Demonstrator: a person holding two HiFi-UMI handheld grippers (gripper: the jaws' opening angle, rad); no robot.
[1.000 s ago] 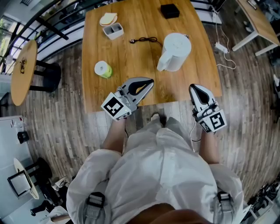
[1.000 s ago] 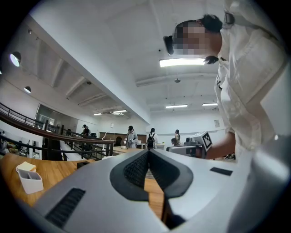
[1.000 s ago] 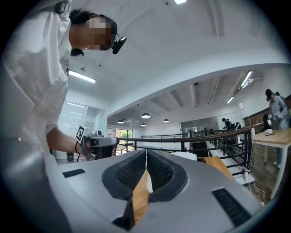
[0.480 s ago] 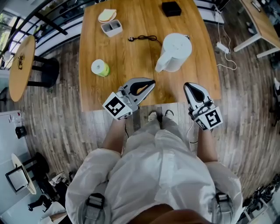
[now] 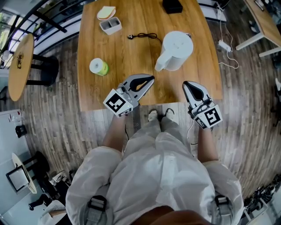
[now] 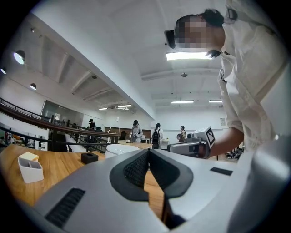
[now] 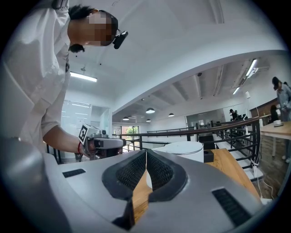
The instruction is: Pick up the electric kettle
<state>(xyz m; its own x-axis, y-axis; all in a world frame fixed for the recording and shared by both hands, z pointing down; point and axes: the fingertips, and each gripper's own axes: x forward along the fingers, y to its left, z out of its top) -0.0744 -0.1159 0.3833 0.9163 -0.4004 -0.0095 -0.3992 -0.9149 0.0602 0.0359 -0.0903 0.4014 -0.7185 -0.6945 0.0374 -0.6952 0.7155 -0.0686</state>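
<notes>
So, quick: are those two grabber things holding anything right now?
Left gripper: closed, holding nothing.
Right gripper: closed, holding nothing.

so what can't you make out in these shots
- Kettle base: under its own body in head view, behind the jaws in both gripper views.
- Black box: cut by head view's top edge.
- Cable ends: too small, head view.

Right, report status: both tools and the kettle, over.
Both shut and empty: left tool, right tool, at the near edge of the table. Upright electric kettle untouched, just beyond them. Nothing in between.
</notes>
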